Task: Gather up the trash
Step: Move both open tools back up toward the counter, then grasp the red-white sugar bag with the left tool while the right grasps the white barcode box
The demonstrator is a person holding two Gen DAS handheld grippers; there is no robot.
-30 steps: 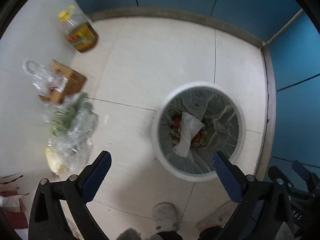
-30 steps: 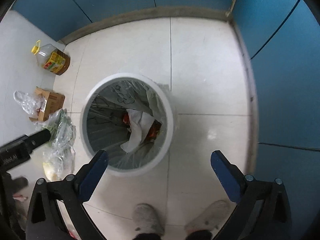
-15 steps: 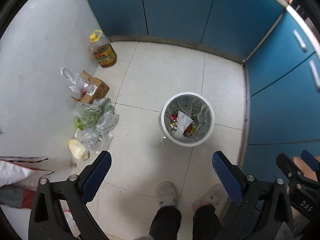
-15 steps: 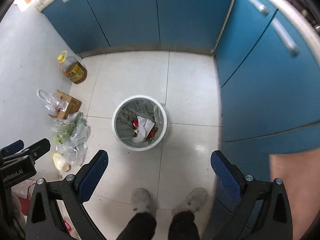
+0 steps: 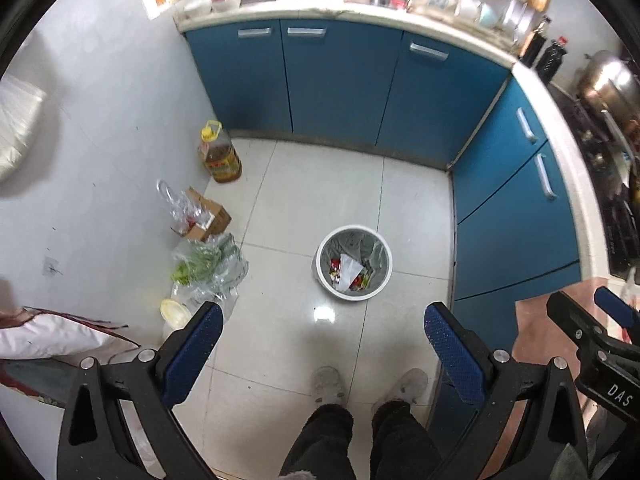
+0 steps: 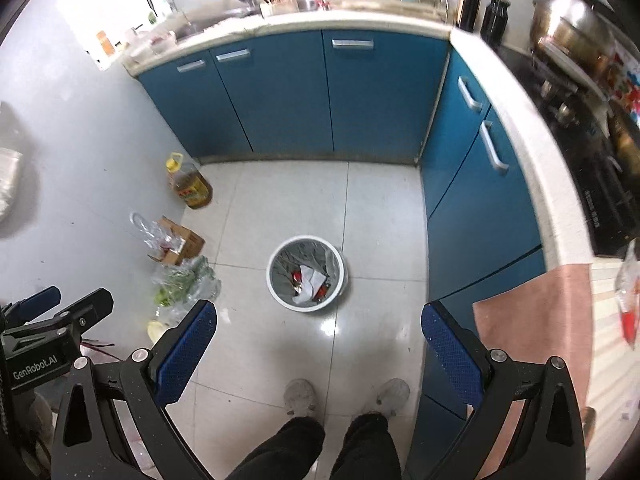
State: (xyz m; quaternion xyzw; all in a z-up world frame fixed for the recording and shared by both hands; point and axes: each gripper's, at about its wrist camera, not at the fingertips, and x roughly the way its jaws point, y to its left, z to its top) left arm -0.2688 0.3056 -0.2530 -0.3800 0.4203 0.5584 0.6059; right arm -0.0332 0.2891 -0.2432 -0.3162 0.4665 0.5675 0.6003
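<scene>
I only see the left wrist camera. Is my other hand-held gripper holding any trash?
Observer: No. The right wrist view shows the right hand-held gripper wide open, with nothing between its fingers.
Operator: Is there trash I can't see?
Observer: Maybe. A clear wrapper with something red in it lies on the striped surface, to the right of the pink cloth.
Operator: What does my left one look like from there?
Observer: The left hand-held gripper pokes in at the lower left, and its body reads GenRobot.AI.
</scene>
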